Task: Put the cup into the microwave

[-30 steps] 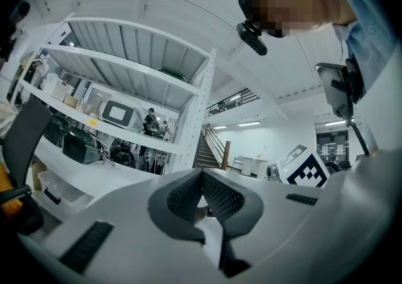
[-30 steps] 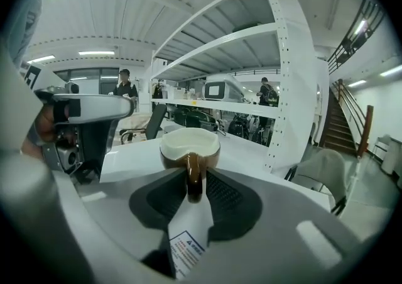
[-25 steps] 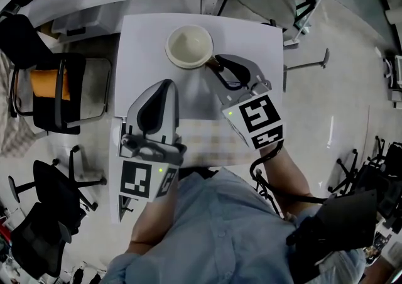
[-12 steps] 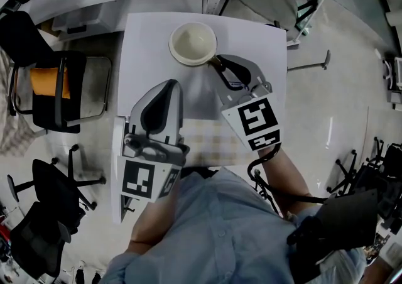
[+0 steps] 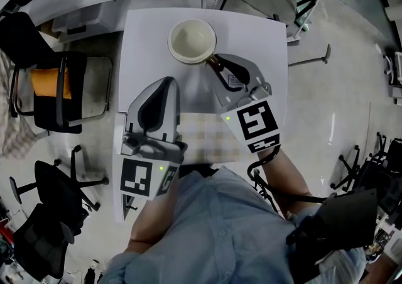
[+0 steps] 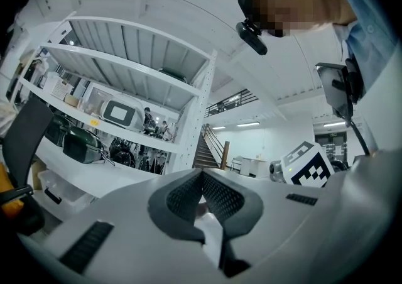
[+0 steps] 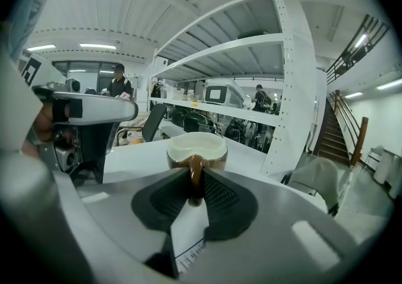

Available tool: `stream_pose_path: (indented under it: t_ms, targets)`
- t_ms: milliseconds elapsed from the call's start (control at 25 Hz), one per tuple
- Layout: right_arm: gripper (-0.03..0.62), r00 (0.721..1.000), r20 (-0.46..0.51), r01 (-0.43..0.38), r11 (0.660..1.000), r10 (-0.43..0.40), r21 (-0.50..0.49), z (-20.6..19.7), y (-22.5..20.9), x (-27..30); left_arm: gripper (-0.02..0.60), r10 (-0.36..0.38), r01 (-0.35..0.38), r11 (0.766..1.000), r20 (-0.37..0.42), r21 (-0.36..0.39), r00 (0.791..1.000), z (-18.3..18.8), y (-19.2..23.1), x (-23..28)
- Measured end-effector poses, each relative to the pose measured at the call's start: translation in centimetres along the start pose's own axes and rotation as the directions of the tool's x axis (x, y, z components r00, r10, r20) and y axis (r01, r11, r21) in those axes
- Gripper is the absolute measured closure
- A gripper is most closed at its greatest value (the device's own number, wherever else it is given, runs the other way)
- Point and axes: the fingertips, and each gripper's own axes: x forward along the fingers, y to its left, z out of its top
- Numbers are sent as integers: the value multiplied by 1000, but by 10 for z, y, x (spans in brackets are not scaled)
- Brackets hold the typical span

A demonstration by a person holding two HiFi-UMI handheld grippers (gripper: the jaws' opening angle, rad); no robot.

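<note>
A cup (image 5: 191,41), cream inside and brown outside, stands on the white table (image 5: 147,38) toward its far edge. My right gripper (image 5: 214,61) reaches it from the near right. Its jaws have just been closing and now press on the cup's brown handle (image 7: 195,173). In the right gripper view the cup (image 7: 196,146) sits just beyond my right gripper (image 7: 195,181). My left gripper (image 5: 168,80) hovers over the table's left half, shut with nothing in it; its pads (image 6: 217,195) meet at the tips. A white microwave (image 6: 122,114) sits on a far shelf.
A checked mat (image 5: 210,138) lies on the table's near part. A black chair with an orange cushion (image 5: 53,85) stands left of the table, with more chairs (image 5: 53,188) nearer. White shelving (image 7: 251,44) runs behind the table, and people (image 7: 119,78) stand in the background.
The right gripper's jaws have narrowed onto the cup's handle. The cup and the left gripper have stayed put.
</note>
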Motion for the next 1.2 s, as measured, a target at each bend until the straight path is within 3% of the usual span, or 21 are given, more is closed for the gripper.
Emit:
stream_pose_path:
  t_ms: [560,720,960,1200]
  targets:
    - [511,998,-55,30,998,-27,48,-17,11,-23,577,-11,11,1000,9,10,1000,0,-16,-19]
    - [488,998,-70,-4,997,9,71,-19,14,-19,577,-9,9,1000,11,7,1000,0,-17,-20]
    - [542,999,-28,25,997,-23,78,-21,17,-16,577,-3,3,1000,12,7,1000,2,-17,-23]
    - [508,998,-41,40,999,-40,14,-22,15,-18,577,-7,7,1000,8,8,1000,0,-19,-25]
